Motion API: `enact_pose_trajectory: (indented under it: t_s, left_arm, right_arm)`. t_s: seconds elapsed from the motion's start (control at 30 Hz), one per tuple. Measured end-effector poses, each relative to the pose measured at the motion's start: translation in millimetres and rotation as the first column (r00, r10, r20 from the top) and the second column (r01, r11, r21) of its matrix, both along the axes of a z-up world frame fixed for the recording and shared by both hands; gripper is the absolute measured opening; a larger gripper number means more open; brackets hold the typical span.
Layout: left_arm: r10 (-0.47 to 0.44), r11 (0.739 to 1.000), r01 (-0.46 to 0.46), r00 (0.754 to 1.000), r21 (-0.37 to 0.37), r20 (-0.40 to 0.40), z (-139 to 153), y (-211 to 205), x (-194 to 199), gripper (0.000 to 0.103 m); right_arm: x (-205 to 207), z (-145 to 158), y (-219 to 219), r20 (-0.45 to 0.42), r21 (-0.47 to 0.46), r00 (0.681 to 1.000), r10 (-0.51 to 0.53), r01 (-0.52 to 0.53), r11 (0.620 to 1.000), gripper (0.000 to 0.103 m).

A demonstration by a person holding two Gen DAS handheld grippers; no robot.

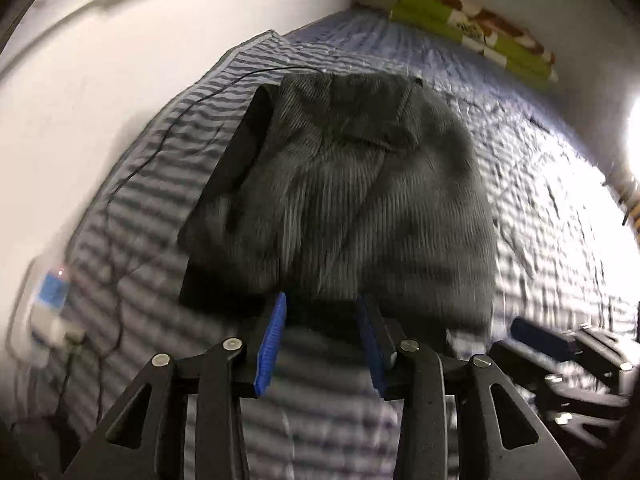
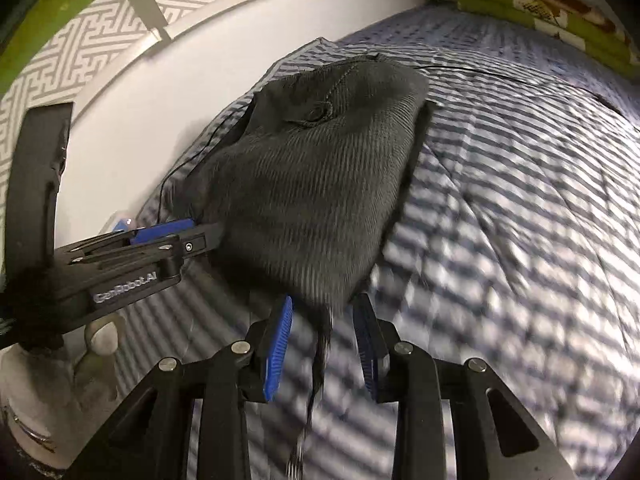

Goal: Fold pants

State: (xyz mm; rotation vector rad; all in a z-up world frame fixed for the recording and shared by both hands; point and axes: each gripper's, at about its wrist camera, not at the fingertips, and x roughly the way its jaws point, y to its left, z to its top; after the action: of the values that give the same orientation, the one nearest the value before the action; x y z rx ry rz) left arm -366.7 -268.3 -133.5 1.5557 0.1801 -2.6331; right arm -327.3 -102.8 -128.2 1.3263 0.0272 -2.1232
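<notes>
Dark grey corduroy pants (image 1: 340, 200) lie folded into a short stack on a blue-and-white striped quilt (image 1: 540, 220). My left gripper (image 1: 322, 304) stands open, its blue pads (image 1: 274, 340) at the stack's near edge, with striped quilt showing between them. In the right wrist view the pants (image 2: 312, 184) fill the middle. My right gripper (image 2: 322, 304) is open too. The near corner of the fabric sits at its tips and a dark drawstring (image 2: 318, 368) hangs loose between the pads. The left gripper (image 2: 192, 234) reaches the stack's left edge there. The right gripper (image 1: 540, 336) shows at the lower right in the left wrist view.
A white wall (image 1: 120, 80) runs along the bed's left side. A thin black cable (image 1: 168, 132) trails over the quilt to a white device with a blue screen (image 1: 52, 296). A green patterned roll (image 1: 480, 28) lies at the bed's far end. A hand (image 2: 96, 340) holds the left gripper.
</notes>
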Motion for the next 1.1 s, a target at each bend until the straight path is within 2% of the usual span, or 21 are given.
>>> enact_pose_trajectory:
  t_s: [0.13, 0.2, 0.33, 0.57, 0.67, 0.73, 0.8, 0.97, 1.1]
  left_arm:
    - [-0.005, 1.000, 0.005, 1.000, 0.016, -0.016, 17.6, 18.9, 48.2, 0.041]
    - [0.007, 0.999, -0.005, 0.999, 0.054, -0.044, 33.5, 29.8, 79.6, 0.041]
    - [0.015, 0.998, -0.008, 0.992, 0.055, -0.124, 73.9, 59.9, 140.1, 0.041]
    - [0.017, 0.998, 0.000, 0.966, 0.065, -0.258, 145.5, 117.1, 263.4, 0.042]
    - [-0.002, 0.999, 0.012, 0.951, 0.031, -0.309, 170.9, 143.0, 313.3, 0.046]
    - [-0.017, 1.000, 0.020, 0.941, 0.005, -0.337, 181.7, 156.9, 338.3, 0.049]
    - [-0.039, 0.999, 0.033, 0.928, -0.023, -0.370, 192.4, 175.2, 370.1, 0.058]
    - [-0.053, 0.999, 0.047, 0.911, -0.023, -0.409, 201.8, 206.1, 432.4, 0.062]
    - [-0.050, 0.999, 0.044, 0.904, -0.025, -0.424, 203.4, 216.5, 464.7, 0.072]
  right_arm:
    - [44.3, 26.9, 34.8, -0.032, 0.011, 0.999, 0.006, -0.005, 1.000, 0.029]
    - [65.0, 40.2, 52.6, -0.050, 0.011, 0.999, 0.001, -0.001, 1.000, 0.029]
    - [126.3, 75.0, 92.8, -0.113, 0.018, 0.994, -0.007, 0.009, 1.000, 0.029]
    - [220.3, 125.6, 167.1, -0.206, -0.037, 0.977, -0.053, 0.047, 0.998, 0.031]
    - [262.0, 143.4, 195.3, -0.251, -0.060, 0.966, -0.060, 0.046, 0.997, 0.034]
    - [287.2, 153.0, 212.6, -0.288, -0.066, 0.955, -0.067, 0.050, 0.997, 0.037]
    - [306.0, 159.4, 225.1, -0.320, -0.065, 0.944, -0.081, 0.063, 0.996, 0.040]
    - [354.7, 168.1, 256.5, -0.371, -0.082, 0.921, -0.117, 0.093, 0.992, 0.044]
    - [377.6, 165.6, 271.2, -0.387, -0.093, 0.911, -0.143, 0.115, 0.989, 0.053]
